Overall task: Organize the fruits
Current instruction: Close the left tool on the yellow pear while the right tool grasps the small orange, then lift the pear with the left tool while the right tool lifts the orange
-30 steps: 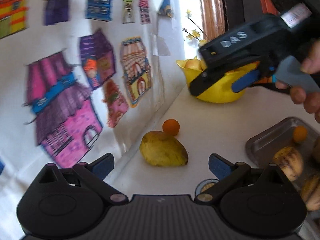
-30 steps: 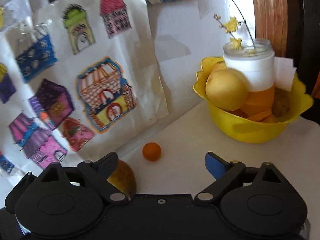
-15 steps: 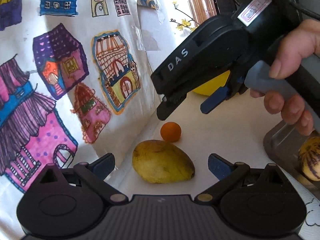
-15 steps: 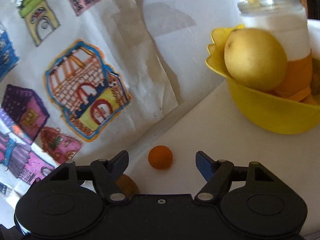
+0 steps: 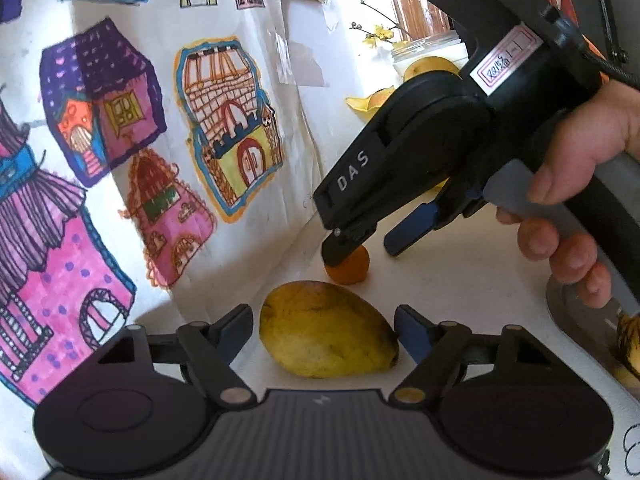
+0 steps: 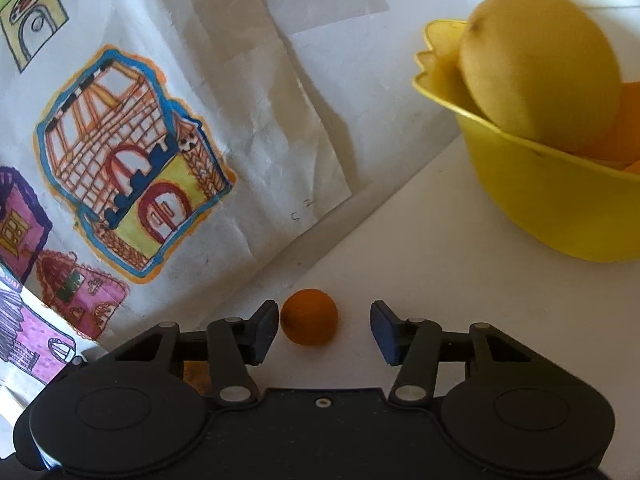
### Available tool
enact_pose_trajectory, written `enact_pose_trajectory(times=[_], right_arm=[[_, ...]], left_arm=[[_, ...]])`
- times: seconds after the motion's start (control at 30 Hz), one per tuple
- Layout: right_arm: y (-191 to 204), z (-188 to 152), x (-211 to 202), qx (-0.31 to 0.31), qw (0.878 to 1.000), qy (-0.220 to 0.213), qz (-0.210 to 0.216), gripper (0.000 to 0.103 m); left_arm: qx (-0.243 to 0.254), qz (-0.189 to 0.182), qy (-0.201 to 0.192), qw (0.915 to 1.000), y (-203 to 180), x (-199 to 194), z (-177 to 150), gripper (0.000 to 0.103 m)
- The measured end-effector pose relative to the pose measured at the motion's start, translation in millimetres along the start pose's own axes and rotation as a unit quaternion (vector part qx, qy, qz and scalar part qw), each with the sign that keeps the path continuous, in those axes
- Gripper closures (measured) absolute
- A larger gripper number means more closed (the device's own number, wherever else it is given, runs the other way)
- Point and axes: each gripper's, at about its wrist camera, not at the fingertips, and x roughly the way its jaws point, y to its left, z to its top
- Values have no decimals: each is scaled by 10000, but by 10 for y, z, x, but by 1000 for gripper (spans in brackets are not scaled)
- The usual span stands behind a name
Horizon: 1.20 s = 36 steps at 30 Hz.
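Observation:
A yellow-green mango (image 5: 326, 330) lies on the white tabletop by the wall. My left gripper (image 5: 324, 332) straddles it; its jaws are closing and the pads sit close beside the mango without clearly pressing it. Just beyond lies a small orange fruit (image 5: 354, 270) (image 6: 309, 317). My right gripper (image 6: 324, 330) (image 5: 374, 246), held by a hand, has come down over the orange. Its jaws are closing too: the left pad almost touches the orange and a gap remains on the right.
A yellow bowl (image 6: 560, 208) with a large yellow fruit (image 6: 536, 68) stands at the back right. A metal tray (image 5: 560, 312) with fruit sits at the right edge. Paper drawings of houses (image 5: 120, 120) cover the wall on the left, close to both fruits.
Both grippers have come down and forward onto their fruits, and both pairs of jaws have narrowed. The right gripper dropped from in front of the bowl to the small orange.

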Motion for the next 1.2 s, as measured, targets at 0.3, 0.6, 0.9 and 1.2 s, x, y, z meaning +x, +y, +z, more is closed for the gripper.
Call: enact_pose_trajectory(times=[0.3, 0.6, 0.9, 1.2], right_arm=[[37, 20, 102, -15, 10000, 25, 28, 61], [118, -22, 136, -63, 10000, 0, 57, 69], [187, -122, 33, -98, 9999, 2, -30, 69], [300, -224, -229, -135, 9999, -6, -108, 69]], left_arm=[[-177, -73, 8, 9998, 15, -16, 0, 26], [-206, -151, -56, 9997, 11, -225, -120, 28], [-393, -291, 2, 9988, 17, -421, -168, 31], [-438, -381, -19, 9983, 42, -682, -178, 38]])
